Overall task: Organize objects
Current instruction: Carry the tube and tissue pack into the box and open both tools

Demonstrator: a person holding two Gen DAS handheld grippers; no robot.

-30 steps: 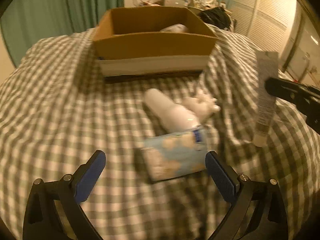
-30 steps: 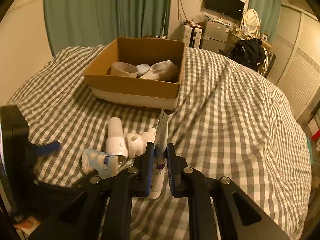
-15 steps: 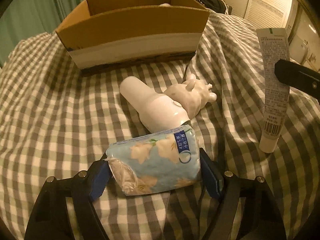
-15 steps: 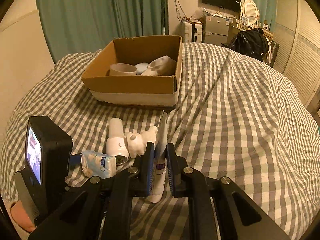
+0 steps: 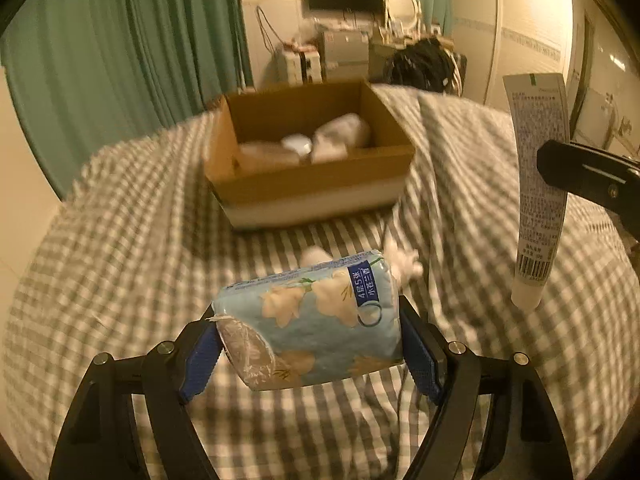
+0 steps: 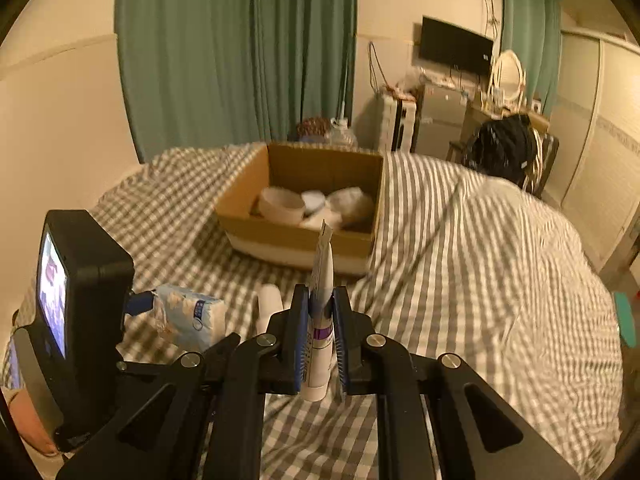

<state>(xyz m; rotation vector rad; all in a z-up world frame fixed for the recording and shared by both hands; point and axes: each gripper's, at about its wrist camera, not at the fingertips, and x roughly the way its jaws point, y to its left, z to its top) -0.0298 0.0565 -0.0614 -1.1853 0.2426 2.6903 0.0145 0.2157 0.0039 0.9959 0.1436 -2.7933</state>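
Note:
My left gripper [image 5: 310, 344] is shut on a blue flowered tissue pack [image 5: 312, 324] and holds it above the checked bedspread; the pack also shows in the right wrist view [image 6: 188, 318]. My right gripper [image 6: 320, 332] is shut on a white tube [image 6: 320, 320], held upright with its cap down; the tube shows at the right of the left wrist view [image 5: 538, 184]. An open cardboard box [image 5: 308, 156] with several pale items inside stands further back on the bed [image 6: 312, 216]. A white bottle [image 6: 270, 304] and a small white figure [image 5: 402, 260] lie on the bedspread below the grippers.
The checked bedspread [image 5: 120, 240] has raised folds at the right [image 6: 480, 240]. Green curtains [image 6: 240, 48], a dark bag [image 6: 504, 148] and furniture stand beyond the bed.
My left gripper has closed on the tissue pack and lifted it off the bedspread. My right gripper has risen with the tube still in it.

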